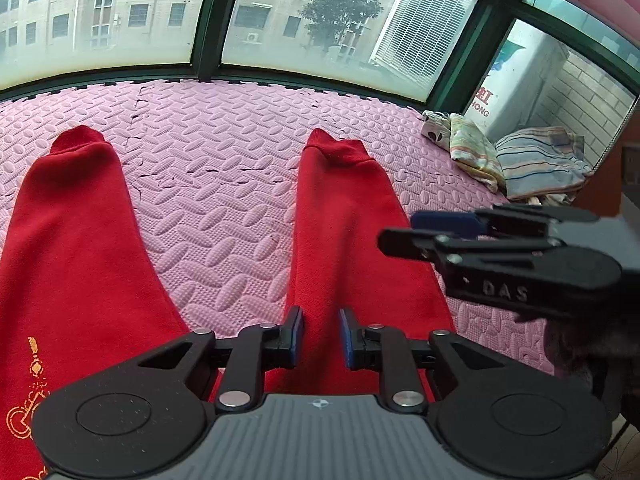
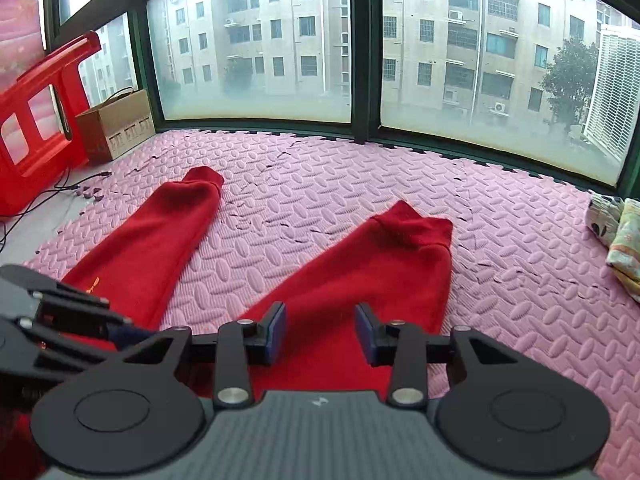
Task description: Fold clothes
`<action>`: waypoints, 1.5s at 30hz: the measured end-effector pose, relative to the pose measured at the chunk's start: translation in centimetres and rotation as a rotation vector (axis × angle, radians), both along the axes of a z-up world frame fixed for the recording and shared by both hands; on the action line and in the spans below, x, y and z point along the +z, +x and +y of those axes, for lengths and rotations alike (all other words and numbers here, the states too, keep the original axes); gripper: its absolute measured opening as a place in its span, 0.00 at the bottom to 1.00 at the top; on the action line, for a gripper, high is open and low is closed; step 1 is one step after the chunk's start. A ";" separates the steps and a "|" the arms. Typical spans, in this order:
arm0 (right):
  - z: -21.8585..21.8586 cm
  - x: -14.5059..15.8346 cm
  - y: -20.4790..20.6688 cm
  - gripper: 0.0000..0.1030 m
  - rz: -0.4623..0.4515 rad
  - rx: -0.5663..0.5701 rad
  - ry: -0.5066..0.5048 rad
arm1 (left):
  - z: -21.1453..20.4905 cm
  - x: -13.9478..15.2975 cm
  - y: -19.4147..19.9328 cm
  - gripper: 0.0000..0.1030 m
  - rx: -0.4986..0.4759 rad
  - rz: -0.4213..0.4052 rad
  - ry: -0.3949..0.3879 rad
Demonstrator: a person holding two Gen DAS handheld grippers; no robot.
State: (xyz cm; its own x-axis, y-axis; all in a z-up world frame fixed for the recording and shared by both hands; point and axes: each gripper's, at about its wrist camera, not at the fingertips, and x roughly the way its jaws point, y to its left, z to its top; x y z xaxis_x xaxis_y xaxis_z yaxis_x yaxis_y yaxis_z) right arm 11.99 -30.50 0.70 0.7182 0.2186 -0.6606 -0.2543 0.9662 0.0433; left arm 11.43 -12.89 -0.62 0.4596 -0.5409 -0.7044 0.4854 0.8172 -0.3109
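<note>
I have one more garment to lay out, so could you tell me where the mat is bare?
Bare pink mat runs between the red trousers legs and along the window side. Crowded: folded clothes pile, cardboard box corner.

Both wrist cameras sit low and close behind their own tongs, tilted down across the red trousers (image 1: 344, 216) on the pink foam mat (image 1: 224, 184) toward the windows (image 2: 256, 40). They share both trouser legs, the mat and the window wall; the left view apparently faces further right, catching the right tongs (image 1: 404, 236) and a cloth pile (image 1: 532, 160).
</note>
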 end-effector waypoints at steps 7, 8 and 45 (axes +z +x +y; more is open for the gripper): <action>2.9 -2.3 5.0 0.42 0.056 0.073 -0.033 | -0.1 -0.2 0.0 0.22 -0.029 0.012 -0.016; 2.9 -2.6 5.0 0.42 0.063 0.067 -0.051 | 0.1 -0.2 0.0 0.22 -0.033 0.012 -0.019; -4.4 -2.7 3.5 0.49 0.018 -0.093 0.116 | -3.1 -1.7 8.1 0.26 -0.056 0.089 0.006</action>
State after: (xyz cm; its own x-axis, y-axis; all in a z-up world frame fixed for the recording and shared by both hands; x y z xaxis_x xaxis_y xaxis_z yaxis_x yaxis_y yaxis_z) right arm 15.53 -34.90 -2.04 0.7273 0.2270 -0.6477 -0.1621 0.9738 0.1593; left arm 19.48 -15.97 -2.34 0.3641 -0.5596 -0.7445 0.5013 0.7914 -0.3497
